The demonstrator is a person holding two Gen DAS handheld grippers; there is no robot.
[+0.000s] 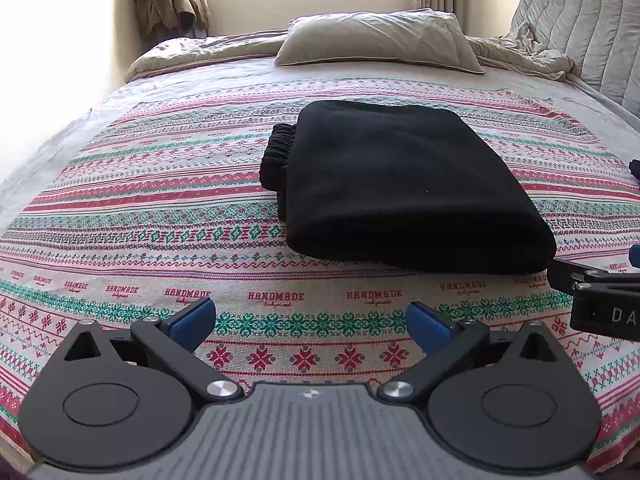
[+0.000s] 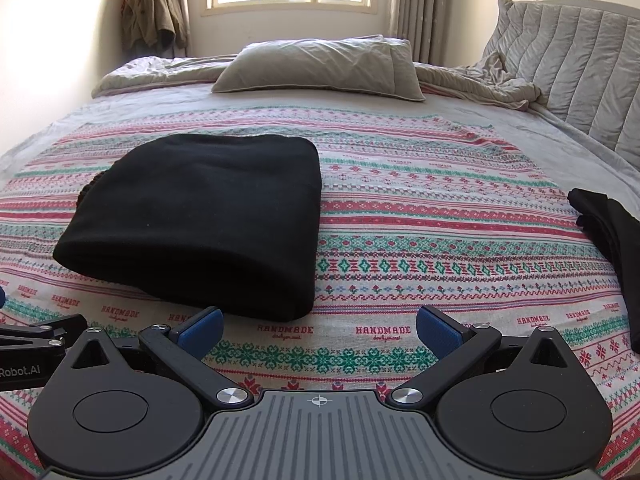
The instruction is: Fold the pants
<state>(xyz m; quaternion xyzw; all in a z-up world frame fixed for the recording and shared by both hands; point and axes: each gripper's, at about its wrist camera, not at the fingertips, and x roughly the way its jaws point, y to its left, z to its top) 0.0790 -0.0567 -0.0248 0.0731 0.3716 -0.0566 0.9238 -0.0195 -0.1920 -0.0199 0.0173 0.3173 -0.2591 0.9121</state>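
The black pants (image 1: 404,188) lie folded into a thick rectangle on the patterned bedspread (image 1: 160,216), with the gathered waistband sticking out on the left side. They also show in the right wrist view (image 2: 200,224). My left gripper (image 1: 310,322) is open and empty, hovering just in front of the pants and apart from them. My right gripper (image 2: 319,330) is open and empty, near the pants' front right corner. Part of the right gripper shows at the right edge of the left wrist view (image 1: 600,292).
A beige pillow (image 1: 380,40) and a crumpled duvet (image 1: 520,48) lie at the far end of the bed. A second black garment (image 2: 608,248) lies at the right edge of the bedspread (image 2: 440,216). A quilted headboard (image 2: 580,64) stands on the right.
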